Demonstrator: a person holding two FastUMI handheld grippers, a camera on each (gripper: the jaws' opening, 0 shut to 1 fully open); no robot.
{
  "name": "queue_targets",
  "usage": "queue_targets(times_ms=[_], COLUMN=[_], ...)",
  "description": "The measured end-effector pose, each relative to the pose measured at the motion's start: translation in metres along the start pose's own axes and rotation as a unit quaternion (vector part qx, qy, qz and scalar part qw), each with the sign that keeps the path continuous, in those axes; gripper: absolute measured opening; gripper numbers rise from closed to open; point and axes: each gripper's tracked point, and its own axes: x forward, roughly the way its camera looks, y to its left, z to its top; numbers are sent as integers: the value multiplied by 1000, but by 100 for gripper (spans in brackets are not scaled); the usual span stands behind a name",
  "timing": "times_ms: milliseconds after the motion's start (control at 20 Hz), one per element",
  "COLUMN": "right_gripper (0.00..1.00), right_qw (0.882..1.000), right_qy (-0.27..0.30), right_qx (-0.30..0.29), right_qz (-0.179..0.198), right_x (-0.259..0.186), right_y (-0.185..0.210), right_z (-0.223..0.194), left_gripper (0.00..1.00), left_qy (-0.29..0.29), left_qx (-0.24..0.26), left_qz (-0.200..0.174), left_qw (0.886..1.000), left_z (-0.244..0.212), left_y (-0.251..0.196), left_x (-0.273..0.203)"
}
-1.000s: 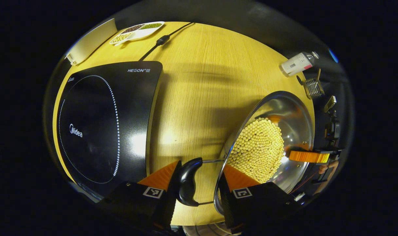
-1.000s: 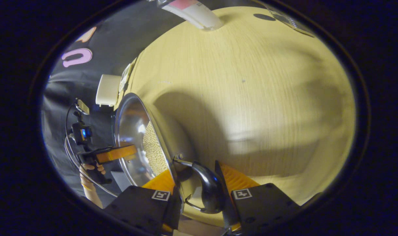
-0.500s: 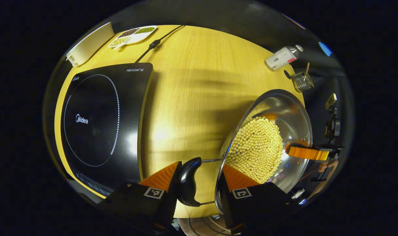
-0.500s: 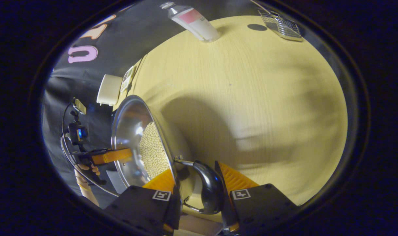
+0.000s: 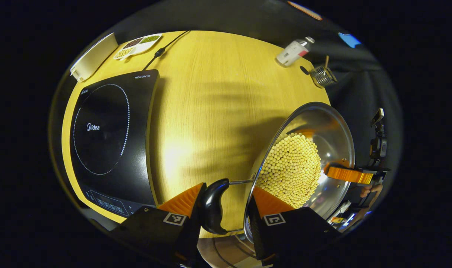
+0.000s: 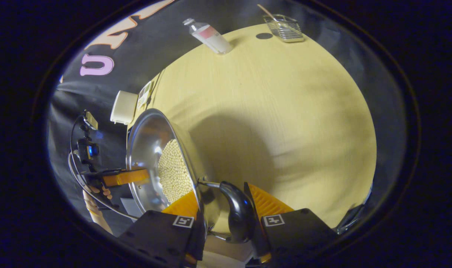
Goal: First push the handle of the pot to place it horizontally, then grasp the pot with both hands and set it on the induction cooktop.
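Left gripper view: I'm clamping both tongs point(image 5: 226, 199) point(image 6: 221, 210) on pot point(image 5: 324, 130) handles; bare tabletop point(image 5: 211, 111) separating cooktop point(image 5: 110, 137).

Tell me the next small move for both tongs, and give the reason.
Probably carry the pot sideways toward the induction cooktop, keeping it level. The left tongs have a finger each side of one black side handle, the right tongs likewise on the other handle. The pot looks raised, holds pale beans, and the cooktop lies across bare table.
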Motion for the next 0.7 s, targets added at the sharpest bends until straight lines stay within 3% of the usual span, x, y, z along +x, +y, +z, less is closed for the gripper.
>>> queue_targets(times_ms=[200,500,700], right_gripper=[49,52,52], right_qw=[999,994,989], right_qy=[-27,-76,-104], right_qx=[31,76,94], right_qz=[-10,-30,-38], right_x=[-14,-53,-54], right_y=[10,27,69], right_z=[-29,-83,-107], left_gripper=[61,61,61], left_qy=[3,7,-2], left_qx=[41,103,135], left_qz=[-12,-37,-48], left_qw=[999,994,990], left_z=[-9,-16,-12], left_y=[3,34,71], left_x=[-13,-40,-61])
